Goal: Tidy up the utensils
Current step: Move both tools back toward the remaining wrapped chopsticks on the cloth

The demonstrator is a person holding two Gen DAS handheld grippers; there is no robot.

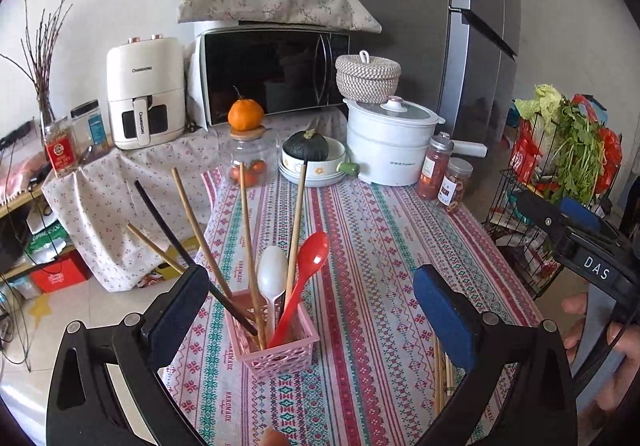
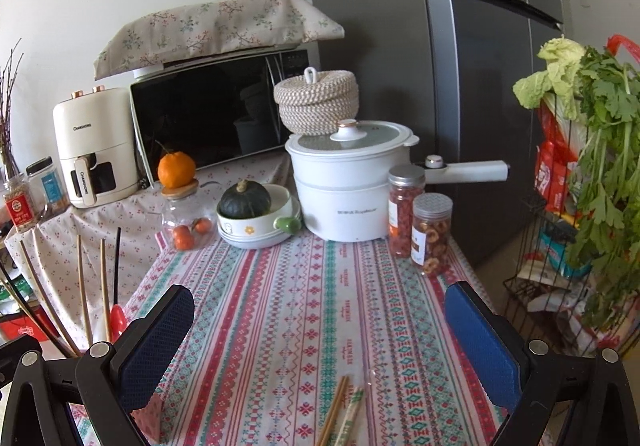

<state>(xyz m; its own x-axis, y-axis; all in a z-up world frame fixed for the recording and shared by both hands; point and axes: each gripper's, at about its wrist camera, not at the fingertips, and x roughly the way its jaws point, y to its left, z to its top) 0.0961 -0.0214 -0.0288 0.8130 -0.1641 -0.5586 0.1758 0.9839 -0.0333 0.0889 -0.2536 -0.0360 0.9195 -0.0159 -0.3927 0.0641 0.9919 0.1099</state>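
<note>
A pink slotted basket (image 1: 276,346) stands on the patterned tablecloth (image 1: 372,246). It holds several wooden chopsticks (image 1: 248,230), a black one, a white spoon (image 1: 271,270) and a red spoon (image 1: 314,256), all upright. My left gripper (image 1: 310,282) is open, its fingers wide on either side of the basket and touching nothing. A few loose chopsticks (image 2: 340,414) lie on the cloth just below my right gripper (image 2: 320,296), which is open and empty. The same loose chopsticks (image 1: 440,378) show beside the left gripper's right finger.
At the back stand a white pot (image 2: 344,182), two jars (image 2: 420,222), a bowl with a squash (image 2: 256,218), a glass jar under an orange (image 1: 246,150), a microwave and an air fryer. A wire rack of greens (image 2: 580,206) is at the right. A hand (image 1: 600,330) grips the right tool.
</note>
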